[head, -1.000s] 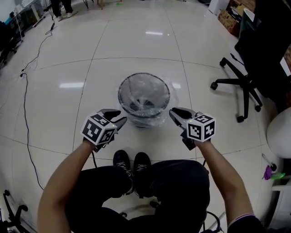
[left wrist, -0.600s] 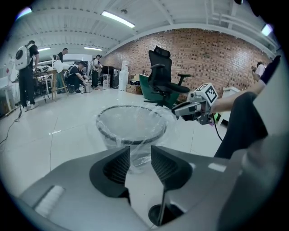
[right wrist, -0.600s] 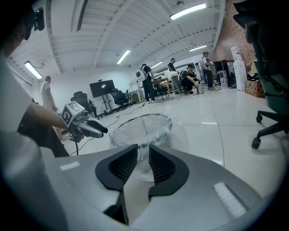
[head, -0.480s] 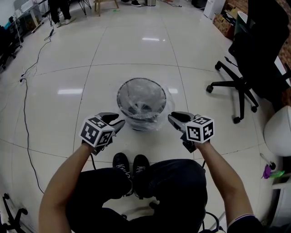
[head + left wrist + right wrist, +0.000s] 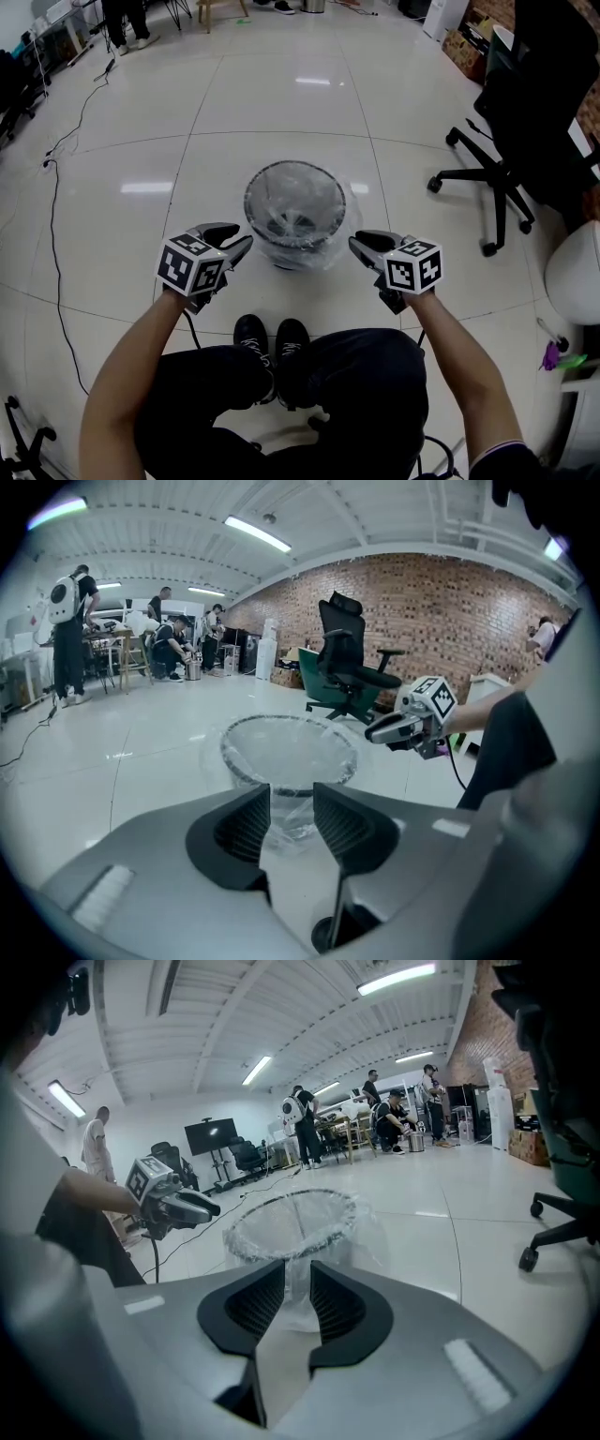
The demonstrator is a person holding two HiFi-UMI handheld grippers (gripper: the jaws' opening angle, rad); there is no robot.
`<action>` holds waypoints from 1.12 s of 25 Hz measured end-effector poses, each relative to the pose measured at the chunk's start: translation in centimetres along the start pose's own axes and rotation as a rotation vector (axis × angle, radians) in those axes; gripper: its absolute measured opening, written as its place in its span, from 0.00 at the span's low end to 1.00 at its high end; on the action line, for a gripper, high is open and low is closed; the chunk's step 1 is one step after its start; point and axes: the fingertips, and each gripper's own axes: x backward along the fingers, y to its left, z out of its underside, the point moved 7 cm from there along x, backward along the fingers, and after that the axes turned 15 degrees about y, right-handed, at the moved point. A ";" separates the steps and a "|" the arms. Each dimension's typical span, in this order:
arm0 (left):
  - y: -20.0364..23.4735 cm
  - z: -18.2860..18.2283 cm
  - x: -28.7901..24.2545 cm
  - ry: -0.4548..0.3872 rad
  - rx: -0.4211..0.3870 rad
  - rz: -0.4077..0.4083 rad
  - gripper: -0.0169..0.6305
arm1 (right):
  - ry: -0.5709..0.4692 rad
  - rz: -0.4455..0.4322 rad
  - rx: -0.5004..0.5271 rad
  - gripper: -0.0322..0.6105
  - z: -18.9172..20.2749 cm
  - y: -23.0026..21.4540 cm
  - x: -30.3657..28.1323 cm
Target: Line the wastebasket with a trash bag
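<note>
A round dark wire wastebasket (image 5: 296,214) stands on the floor in front of my feet, with a clear trash bag (image 5: 343,236) inside it and folded over its rim. My left gripper (image 5: 233,241) hovers just left of the basket, apart from it, jaws open and empty. On the basket's right side my right gripper (image 5: 362,243) also stands open with nothing between its fingers. The left gripper view shows the wastebasket (image 5: 289,754) beyond the left gripper (image 5: 292,797) and the right gripper (image 5: 386,729) past it. The right gripper view shows the wastebasket (image 5: 294,1224) ahead of the right gripper (image 5: 297,1271).
A black office chair (image 5: 499,141) stands at the right, and a white rounded object (image 5: 577,272) sits near the right edge. A black cable (image 5: 52,216) runs along the floor at the left. Several people (image 5: 70,621) work at tables far off.
My left gripper has lifted a little and drifted slightly left. The right gripper has stayed in place beside the basket.
</note>
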 end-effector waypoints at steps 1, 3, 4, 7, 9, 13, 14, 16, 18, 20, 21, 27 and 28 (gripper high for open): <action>0.1 -0.2 0.2 -0.009 0.005 -0.003 0.25 | -0.007 0.002 0.002 0.18 -0.3 0.0 0.3; 0.3 -0.8 0.6 -0.026 0.008 -0.011 0.25 | -0.023 0.008 0.008 0.18 -0.9 0.1 0.9; 0.4 -1.2 0.9 -0.037 0.003 -0.021 0.25 | -0.032 0.013 0.013 0.18 -1.3 0.1 1.1; 0.3 -2.5 2.0 -0.080 -0.022 -0.065 0.19 | -0.064 0.039 0.039 0.13 -2.8 0.5 1.9; 0.0 -3.5 3.0 -0.115 -0.037 -0.092 0.08 | -0.090 0.052 0.064 0.11 -4.1 1.0 2.5; -1.4 -6.5 5.0 -0.196 -0.067 -0.111 0.04 | -0.158 0.081 0.118 0.05 -7.6 2.5 4.0; -1.9 -7.2 5.4 -0.215 -0.072 -0.110 0.04 | -0.171 0.083 0.132 0.05 -8.4 2.9 4.3; -2.7 -8.1 6.0 -0.254 -0.073 -0.103 0.04 | -0.190 0.081 0.160 0.05 -9.9 3.9 4.9; -3.2 -8.7 6.1 -0.289 -0.059 -0.097 0.04 | -0.213 0.079 0.176 0.05 -11.2 4.9 5.3; -3.6 -8.9 5.9 -0.305 -0.050 -0.091 0.04 | -0.241 0.075 0.173 0.05 -12.1 5.8 5.5; -3.8 -9.1 5.8 -0.308 -0.052 -0.089 0.04 | -0.255 0.071 0.165 0.05 -12.3 6.2 5.6; -5.2 -10.2 5.4 -0.339 -0.026 -0.062 0.04 | -0.263 0.058 0.114 0.05 -11.3 7.2 4.1; -5.5 -10.4 5.3 -0.345 -0.027 -0.058 0.04 | -0.271 0.058 0.116 0.05 -11.1 7.3 4.0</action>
